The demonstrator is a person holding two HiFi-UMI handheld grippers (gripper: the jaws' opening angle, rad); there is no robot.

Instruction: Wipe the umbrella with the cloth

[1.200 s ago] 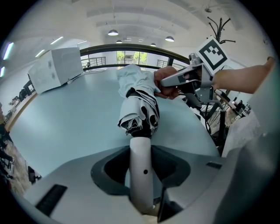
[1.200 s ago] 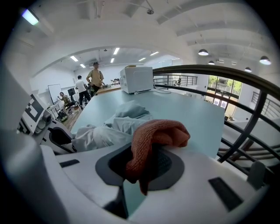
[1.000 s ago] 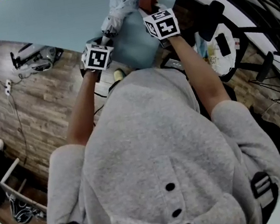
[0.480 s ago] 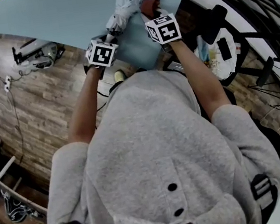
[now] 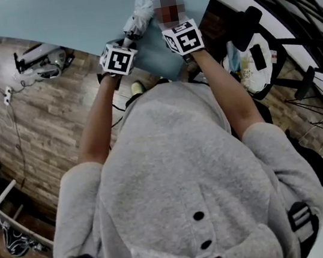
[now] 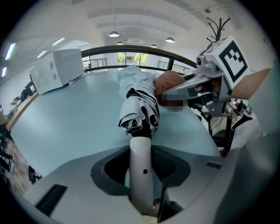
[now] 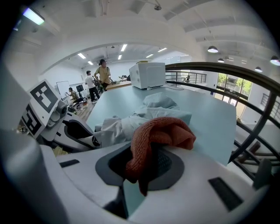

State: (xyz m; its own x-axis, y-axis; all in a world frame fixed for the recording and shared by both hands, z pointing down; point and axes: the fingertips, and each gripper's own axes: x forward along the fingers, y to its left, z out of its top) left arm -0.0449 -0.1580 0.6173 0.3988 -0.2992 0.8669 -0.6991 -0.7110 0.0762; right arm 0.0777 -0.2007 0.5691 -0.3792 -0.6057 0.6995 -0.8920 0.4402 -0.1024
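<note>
A folded grey-white umbrella [image 6: 139, 101] lies on the pale blue table [image 6: 65, 122], and in the head view the umbrella [image 5: 141, 8] points away from me. My left gripper [image 6: 141, 162] is shut on its white handle [image 6: 141, 173]. To the right, my right gripper [image 7: 146, 164] is shut on a rust-red cloth [image 7: 158, 136] that rests against the umbrella's fabric [image 7: 127, 124]. From the left gripper view the cloth [image 6: 168, 82] sits on the canopy's right side. In the head view the left gripper [image 5: 125, 40] and right gripper [image 5: 172, 21] stand close together at the table's near edge.
A white box-like appliance [image 7: 148, 74] stands at the table's far end. A dark railing [image 7: 245, 74] runs along the right side. People [image 7: 103, 72] stand far off in the room. A chair and loose items [image 5: 252, 50] are on the wooden floor to my right.
My right gripper has slid the cloth a little along the umbrella, nearer to me and toward the left gripper. The left gripper has kept still on the handle.
</note>
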